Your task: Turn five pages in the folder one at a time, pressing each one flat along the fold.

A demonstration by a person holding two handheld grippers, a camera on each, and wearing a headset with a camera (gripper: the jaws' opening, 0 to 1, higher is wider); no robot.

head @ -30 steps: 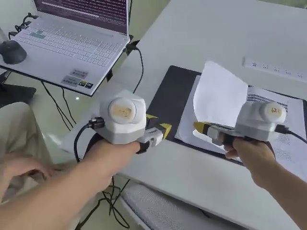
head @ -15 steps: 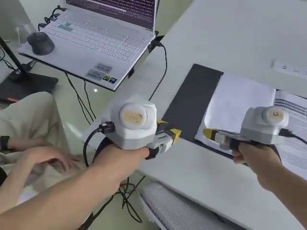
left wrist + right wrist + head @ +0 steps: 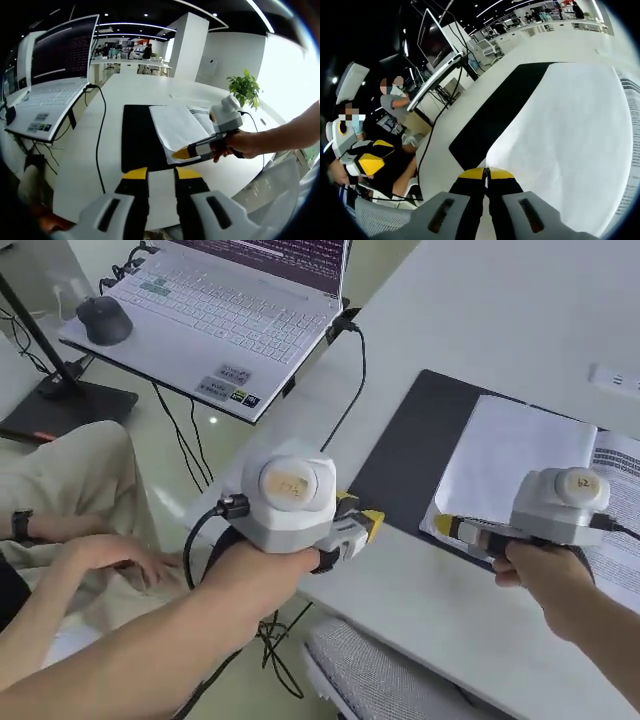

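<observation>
On the table [image 3: 480,320]: a wide white workbench top. The open folder lies on it to your right.
Laptop [image 3: 230,310]: far left, off the table on its own stand, screen lit.
Folder [image 3: 400,460]: black cover spread flat. Its bare left flap lies nearest the laptop.
Turned page [image 3: 510,460]: a blank white sheet lying over on the folder's left half, close to flat.
Printed page [image 3: 620,455]: right of the fold [image 3: 592,445], at the picture's right edge.
Right gripper [image 3: 445,526]: jaws pressed together at the near left corner of the turned page. You cannot tell whether paper is nipped between them.
Left gripper [image 3: 368,523]: held over the near table edge, left of the folder. Its jaws are a narrow gap apart and grip nothing.
Step in hand: this turn looks laid over and the pressing is not yet done. The count out of five cannot be told.
Next move: take the closed tips to the fold and stroke along it, lightly enough not to crease the sheet.
Writing: dense print on the right page, lines on the laptop screen and stickers below its keys are all too small to read. The round labels on top of the grippers are blurred.
</observation>
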